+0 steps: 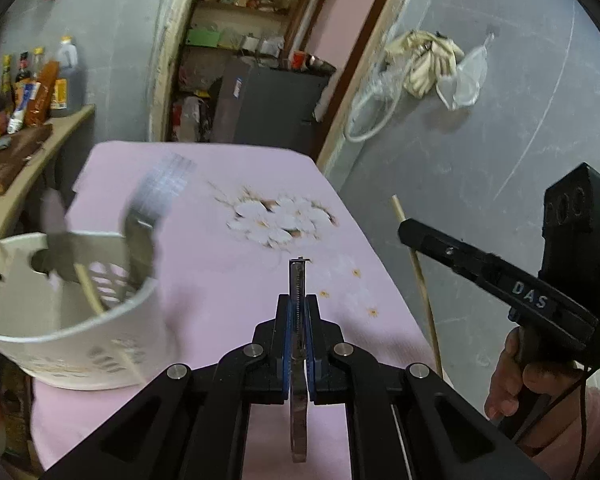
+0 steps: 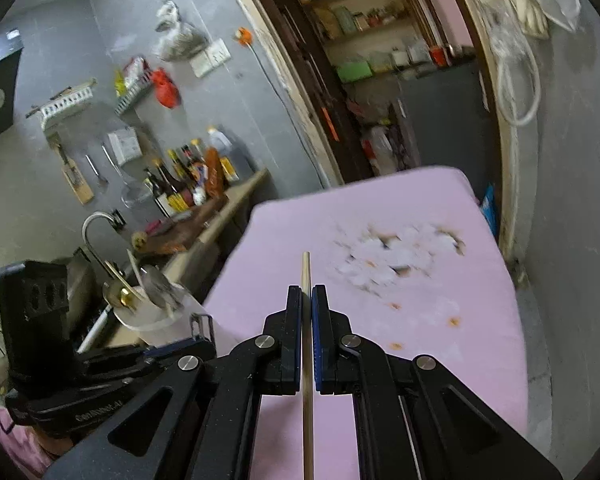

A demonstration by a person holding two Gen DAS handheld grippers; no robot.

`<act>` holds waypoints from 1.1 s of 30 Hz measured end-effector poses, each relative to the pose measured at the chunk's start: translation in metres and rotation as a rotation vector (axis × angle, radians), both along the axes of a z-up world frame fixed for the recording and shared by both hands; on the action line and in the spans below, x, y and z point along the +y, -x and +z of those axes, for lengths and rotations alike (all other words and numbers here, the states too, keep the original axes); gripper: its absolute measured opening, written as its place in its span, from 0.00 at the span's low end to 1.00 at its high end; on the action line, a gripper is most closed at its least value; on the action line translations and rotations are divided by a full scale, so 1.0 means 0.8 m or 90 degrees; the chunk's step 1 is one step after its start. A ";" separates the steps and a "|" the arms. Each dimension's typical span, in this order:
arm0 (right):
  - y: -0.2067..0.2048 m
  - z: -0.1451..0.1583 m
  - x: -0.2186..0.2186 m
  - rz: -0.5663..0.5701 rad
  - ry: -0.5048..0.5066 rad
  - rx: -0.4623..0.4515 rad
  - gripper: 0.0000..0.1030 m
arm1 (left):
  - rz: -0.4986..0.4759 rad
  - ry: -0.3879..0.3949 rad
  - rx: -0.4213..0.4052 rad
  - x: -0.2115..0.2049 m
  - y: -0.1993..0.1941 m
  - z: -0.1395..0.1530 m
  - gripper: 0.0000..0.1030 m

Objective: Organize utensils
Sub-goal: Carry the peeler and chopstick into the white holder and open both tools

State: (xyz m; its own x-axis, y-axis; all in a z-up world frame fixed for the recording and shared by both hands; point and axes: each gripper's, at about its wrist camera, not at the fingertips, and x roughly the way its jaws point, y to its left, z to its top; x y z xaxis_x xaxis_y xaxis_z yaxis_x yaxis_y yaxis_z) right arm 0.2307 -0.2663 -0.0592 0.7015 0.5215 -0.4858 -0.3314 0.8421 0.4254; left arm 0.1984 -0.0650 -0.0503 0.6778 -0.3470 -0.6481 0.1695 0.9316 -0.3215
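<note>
My left gripper [image 1: 298, 308] is shut on a flat metal utensil [image 1: 298, 280] seen edge-on, its toothed tip pointing forward over the pink cloth-covered table [image 1: 228, 280]. A white perforated utensil basket [image 1: 76, 320] stands at the table's left, holding several chopsticks, a metal spatula and other utensils, blurred. My right gripper [image 2: 306, 300] is shut on a wooden chopstick [image 2: 306, 276], held above the table. The right gripper also shows in the left wrist view [image 1: 410, 230] with the chopstick [image 1: 416, 268] hanging down. The basket [image 2: 156, 316] appears in the right wrist view at lower left.
A kitchen counter [image 2: 220, 208] with sauce bottles [image 2: 188, 180] and a sink tap [image 2: 96, 224] runs left of the table. A doorway with shelves [image 1: 244, 40] lies behind. A grey wall with hanging cloths [image 1: 424, 60] is on the right. The table bears a flower print [image 1: 280, 220].
</note>
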 end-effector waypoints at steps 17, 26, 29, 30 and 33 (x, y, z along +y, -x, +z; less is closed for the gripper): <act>-0.037 0.104 0.154 0.016 -0.189 -0.204 0.04 | 0.164 0.029 -0.161 0.183 0.033 0.117 0.06; -0.050 0.092 0.214 -0.038 -0.144 -0.252 0.04 | 0.244 0.004 -0.184 0.252 0.024 0.101 0.06; -0.054 0.081 0.216 -0.065 -0.132 -0.249 0.04 | 0.255 -0.003 -0.179 0.258 0.017 0.087 0.06; -0.055 0.079 0.215 -0.072 -0.127 -0.250 0.04 | 0.256 -0.011 -0.177 0.258 0.013 0.082 0.06; -0.058 0.074 0.218 -0.087 -0.102 -0.257 0.04 | 0.257 -0.020 -0.177 0.256 0.009 0.072 0.06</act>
State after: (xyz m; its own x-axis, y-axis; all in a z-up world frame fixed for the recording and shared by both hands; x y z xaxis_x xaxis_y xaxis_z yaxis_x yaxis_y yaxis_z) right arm 0.2767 -0.0920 -0.0002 0.8859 0.4570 -0.0797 -0.3876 0.8235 0.4143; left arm 0.1914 0.1402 0.0070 0.9032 -0.0040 -0.4293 -0.1315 0.9493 -0.2856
